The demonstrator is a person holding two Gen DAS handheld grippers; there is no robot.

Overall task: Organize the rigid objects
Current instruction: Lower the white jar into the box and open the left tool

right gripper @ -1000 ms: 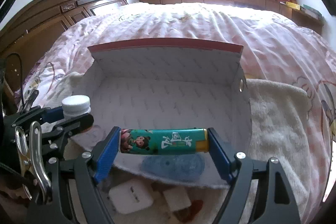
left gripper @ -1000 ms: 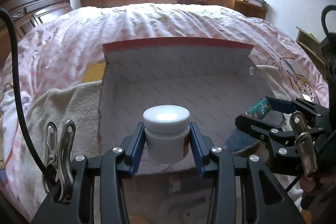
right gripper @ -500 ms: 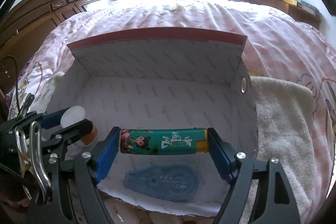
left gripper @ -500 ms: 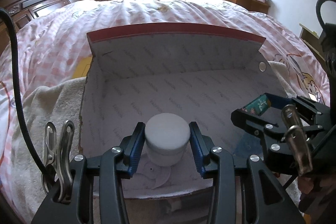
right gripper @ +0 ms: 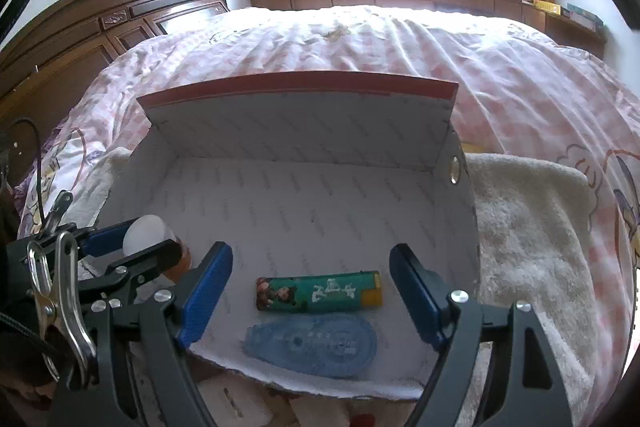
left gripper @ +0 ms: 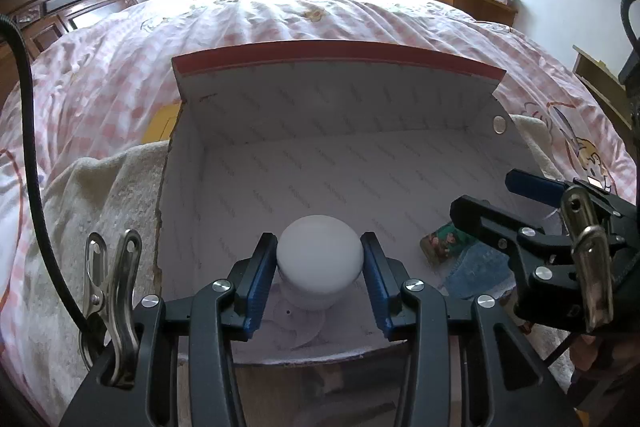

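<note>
I had the jar (left gripper: 320,259) pinched at its white lid between the left gripper's (left gripper: 320,279) blue fingers (left gripper: 256,279), low inside the box (left gripper: 340,163) near its front edge. From that view the lid covered nearly all of the jar, and I could not tell whether its base touched the box floor. The right wrist view caught only the lid's edge and an orange strip of the jar's side, the rest lying behind the left gripper's black frame.

The right gripper (right gripper: 310,297) stood wide with nothing between its fingers (right gripper: 208,291). Beyond them the green lighter (right gripper: 318,291) lay flat on the box floor, and the blue tape dispenser (right gripper: 310,346) lay just beside it, nearer the front edge. Only the right view showed both whole; in the left view the right gripper hid most of the lighter and half of the dispenser.

The box sat open on a towel (right gripper: 532,227) on the bed (left gripper: 280,23), its red-edged flap (left gripper: 340,55) standing behind. Below the front edge the right view showed white objects, cut off by the frame and too blurred for me to name.
</note>
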